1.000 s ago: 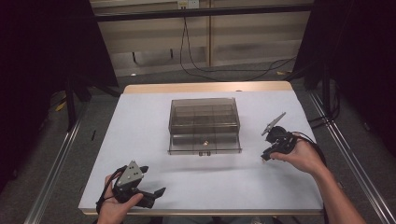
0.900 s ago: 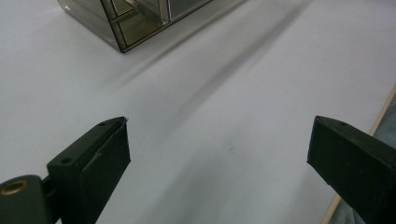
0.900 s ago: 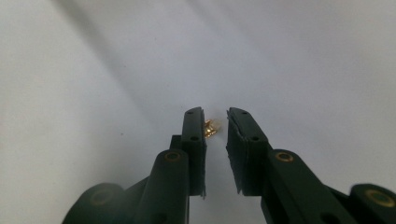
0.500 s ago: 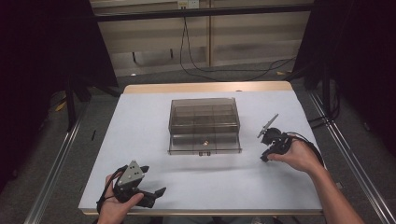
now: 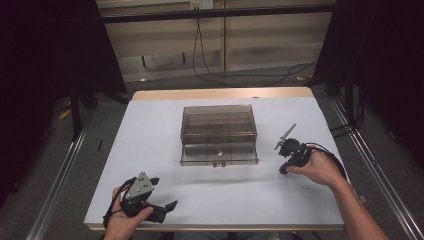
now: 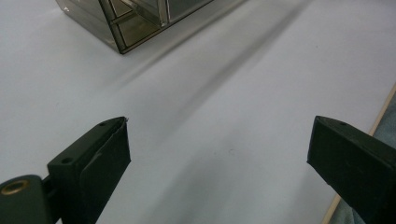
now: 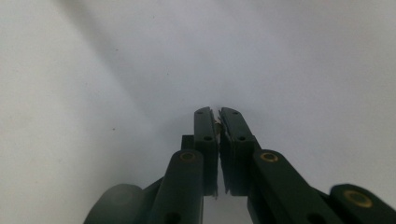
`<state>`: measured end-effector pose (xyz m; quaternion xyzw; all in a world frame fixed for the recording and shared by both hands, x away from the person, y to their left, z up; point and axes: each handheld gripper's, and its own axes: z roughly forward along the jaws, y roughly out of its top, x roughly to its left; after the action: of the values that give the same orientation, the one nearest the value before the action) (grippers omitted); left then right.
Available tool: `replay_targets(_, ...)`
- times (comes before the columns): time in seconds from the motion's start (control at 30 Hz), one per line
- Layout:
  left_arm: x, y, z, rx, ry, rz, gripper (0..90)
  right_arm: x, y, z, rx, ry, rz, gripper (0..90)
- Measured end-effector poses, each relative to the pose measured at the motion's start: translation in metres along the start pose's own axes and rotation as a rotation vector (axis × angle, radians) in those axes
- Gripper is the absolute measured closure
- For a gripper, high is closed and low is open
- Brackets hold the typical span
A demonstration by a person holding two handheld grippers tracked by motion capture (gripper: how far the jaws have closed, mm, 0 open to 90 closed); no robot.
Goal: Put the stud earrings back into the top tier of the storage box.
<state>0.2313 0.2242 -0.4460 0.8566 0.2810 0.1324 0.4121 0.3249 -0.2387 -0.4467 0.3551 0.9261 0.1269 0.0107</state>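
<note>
Seemingly little of the work was done yet, judging by how things lay. At the left, near the table's [image 5: 150, 145] front edge, the left hand [image 5: 125, 220] held the left gripper [image 5: 164, 192] low over the white top, jaws spread wide with nothing between them. Its own view showed bare surface ahead of the pads, the wooden rim of the table close on one side and a corner of the box [image 6: 135, 23] farther off.

In the middle stood the smoky clear compartment box [image 5: 218, 135], squarely placed and untouched by either gripper. One small brass-coloured piece [image 5: 218, 150] lay in its front compartment; the other compartments looked empty, though the tinted walls made that hard to tell. If the job was sorting small parts into it, most of that seemed left to do.

To the right, just beside the box but apart from it, the right hand [image 5: 320, 169] held the right gripper [image 7: 218, 116] tipped down at the table. Its jaws had just been closing and stood pressed together; a pale fleck showed at the tips, too small to say whether it was a part or only frayed padding.

Room was generous: wide bare table lay on both sides of the box and in front of it, and only the left gripper sat close to an edge.
</note>
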Motion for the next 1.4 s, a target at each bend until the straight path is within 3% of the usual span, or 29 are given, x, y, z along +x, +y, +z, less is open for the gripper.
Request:
replay_targets(0.27, 0.000, 0.000, 0.000, 0.000, 0.002, 0.002, 5.7, 0.001, -0.002, -0.006, -0.048, 0.020, 0.008, 86.4)
replay_targets(0.83, 0.000, 0.000, 0.000, -0.004, 0.000, 0.004, 5.6, 0.003, -0.006, -0.027, -0.218, 0.098, 0.026, 86.5)
replay_targets(1.07, 0.000, 0.000, 0.000, -0.003, 0.000, 0.004, 5.6, 0.005, -0.007, -0.035, -0.268, 0.105, 0.031, 86.5)
replay_targets(1.4, -0.001, 0.000, 0.000, -0.003, 0.000, 0.001, 5.6, 0.010, 0.000, -0.046, -0.320, 0.106, 0.000, 86.5)
